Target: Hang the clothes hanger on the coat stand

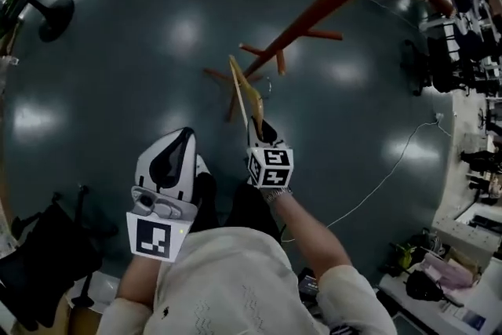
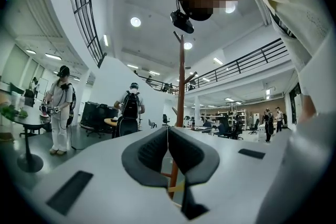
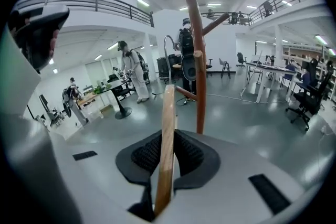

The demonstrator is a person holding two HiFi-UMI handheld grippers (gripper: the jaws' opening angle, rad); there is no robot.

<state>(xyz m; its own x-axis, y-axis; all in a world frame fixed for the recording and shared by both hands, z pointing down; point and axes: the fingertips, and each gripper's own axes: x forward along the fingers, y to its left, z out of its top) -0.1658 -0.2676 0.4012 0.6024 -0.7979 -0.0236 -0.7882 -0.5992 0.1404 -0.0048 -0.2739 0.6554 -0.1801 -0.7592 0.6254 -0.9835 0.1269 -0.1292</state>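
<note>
Ahead of the right gripper (image 3: pixel 169 157), arm stretched forward, jaws clamped on the wooden clothes hanger (image 3: pixel 167 128). Its metal hook (image 3: pixel 164 55) rises just left of the coat stand (image 3: pixel 195 60) pole. Left gripper (image 2: pixel 168 152) sits low alongside, jaws together, nothing between them.

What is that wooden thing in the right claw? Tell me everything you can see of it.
It is a clothes hanger of pale, smooth wood with a thin silver metal hook at its top. The right claw is shut on its wooden bar and holds it edge-on and nearly upright, off the floor. It sits just in front of the reddish-brown wooden coat stand. Its hook looks free, not yet over a peg.
</note>
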